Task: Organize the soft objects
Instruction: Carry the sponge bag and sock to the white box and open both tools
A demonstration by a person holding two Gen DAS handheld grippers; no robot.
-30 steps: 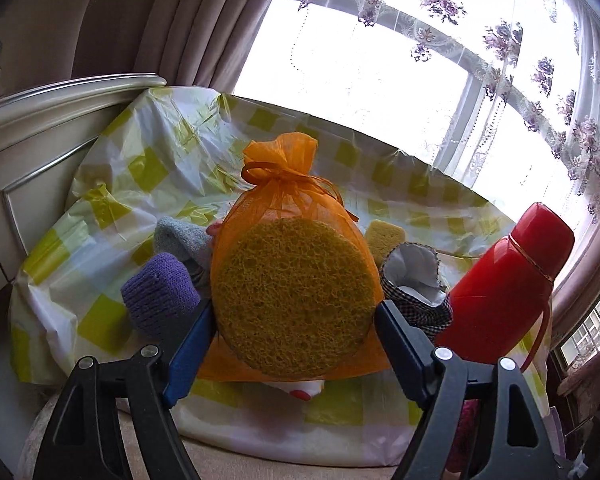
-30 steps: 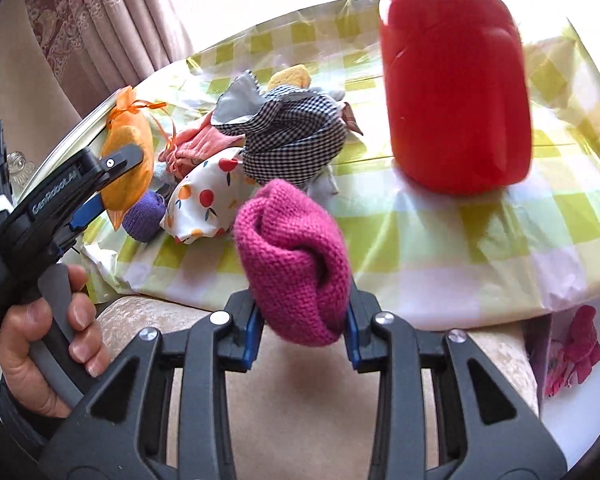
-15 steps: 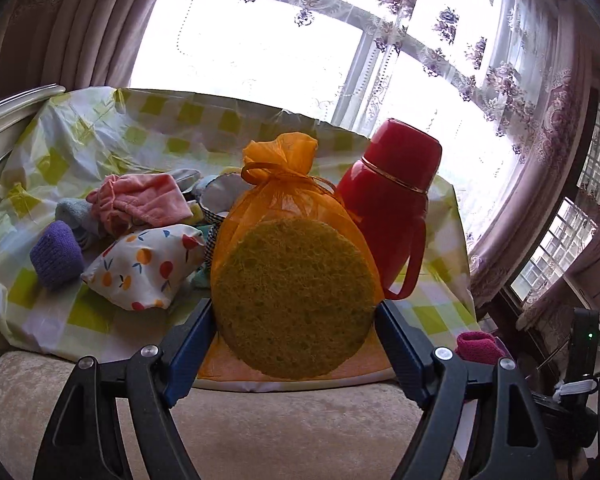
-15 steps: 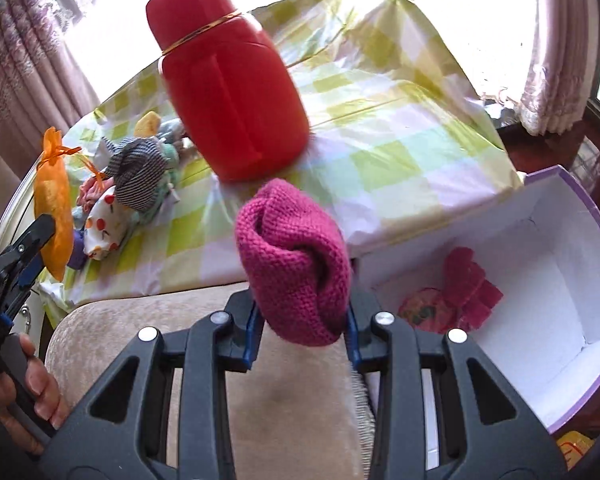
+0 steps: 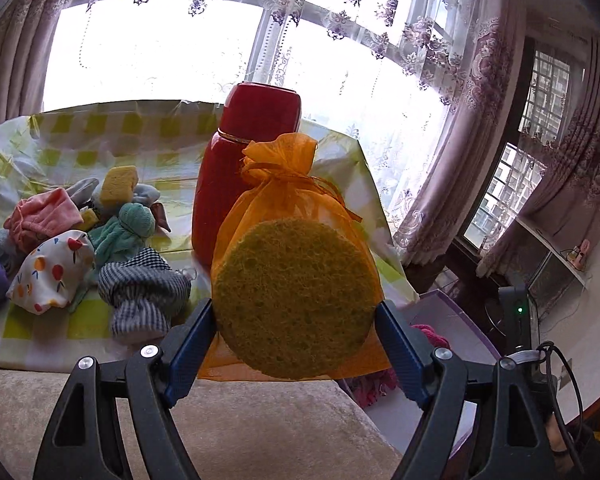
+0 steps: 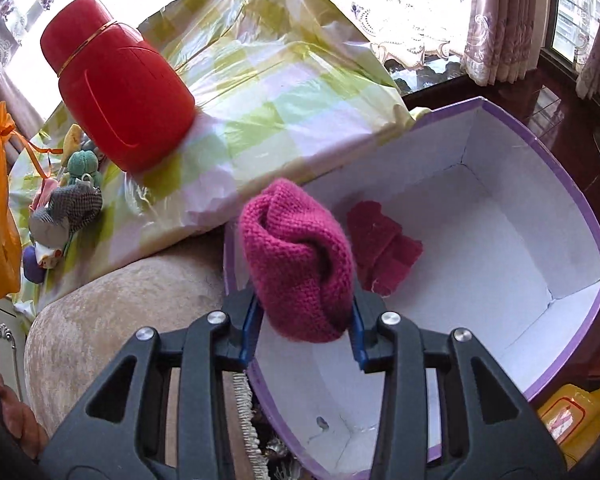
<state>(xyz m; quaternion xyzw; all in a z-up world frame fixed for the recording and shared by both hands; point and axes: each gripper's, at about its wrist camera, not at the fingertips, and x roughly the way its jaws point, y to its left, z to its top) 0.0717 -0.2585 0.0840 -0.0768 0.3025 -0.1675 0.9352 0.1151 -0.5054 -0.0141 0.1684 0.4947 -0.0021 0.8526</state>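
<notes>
It was a lived-in room of a home, most likely a sitting room or bedroom. Tall windows (image 5: 172,48) filled the far wall, hung with sheer lace printed with purple flowers and flanked by heavy mauve patterned curtains (image 5: 572,184). A plush beige upholstered seat (image 5: 260,432) with a fringed edge carried a crinkled yellow-and-white checked cloth (image 6: 268,92). On that cloth stood a red thermos flask (image 6: 120,92) near its right edge, and small household soft things lay heaped toward its left edge. Dark polished wood flooring (image 6: 560,92) showed beyond the seat, and a carved cream-painted cabinet (image 6: 0,336) with a metal handle stood beside it.
</notes>
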